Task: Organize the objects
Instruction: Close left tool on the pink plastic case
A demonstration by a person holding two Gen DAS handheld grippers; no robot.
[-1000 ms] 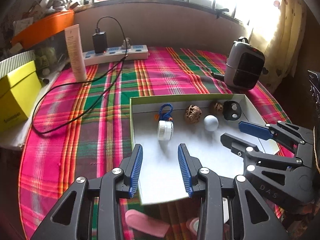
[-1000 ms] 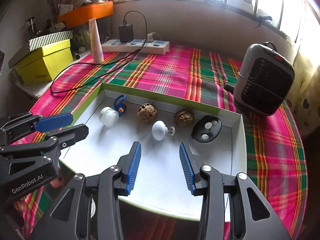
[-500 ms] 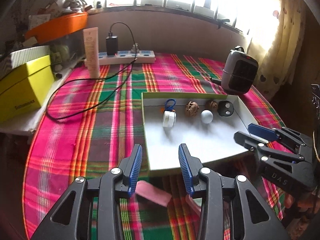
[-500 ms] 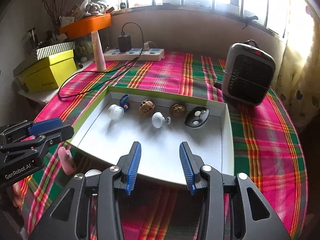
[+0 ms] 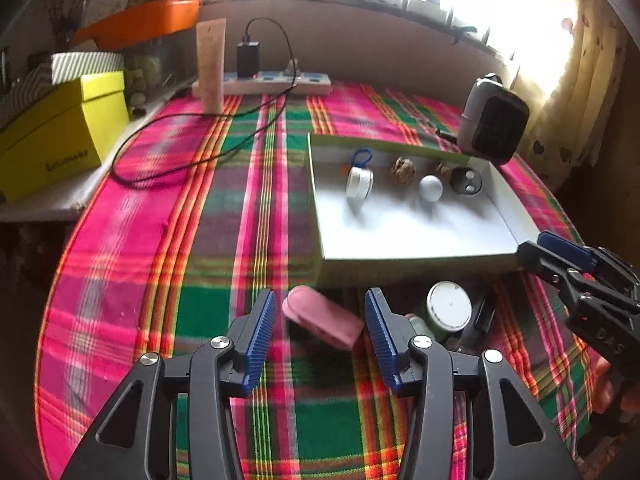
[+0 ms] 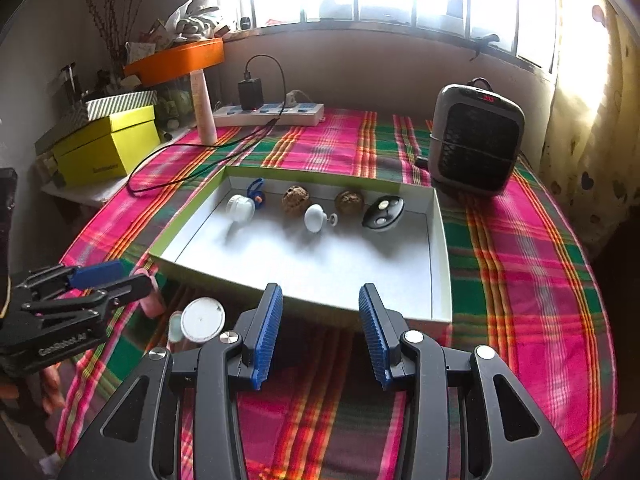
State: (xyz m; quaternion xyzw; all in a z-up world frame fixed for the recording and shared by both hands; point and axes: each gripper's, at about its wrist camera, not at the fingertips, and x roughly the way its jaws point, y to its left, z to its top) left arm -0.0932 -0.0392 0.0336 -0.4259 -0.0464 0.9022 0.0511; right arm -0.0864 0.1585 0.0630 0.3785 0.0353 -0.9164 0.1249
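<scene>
Both grippers, left (image 5: 320, 334) and right (image 6: 320, 334), gape empty near a rounded, oblong pink case (image 5: 322, 317), the left's jaws just widened.

- The left wrist camera sits behind the left gripper (image 5: 320, 330). It looks forward and down at the striped cloth (image 5: 168, 240), close up.
- The right wrist camera sits behind the right gripper (image 6: 320, 330). It looks forward and down too, toward the window.
- Both views show the white tray (image 5: 400, 236) (image 6: 320, 268).
- Each view shows the other gripper at its side.
</scene>
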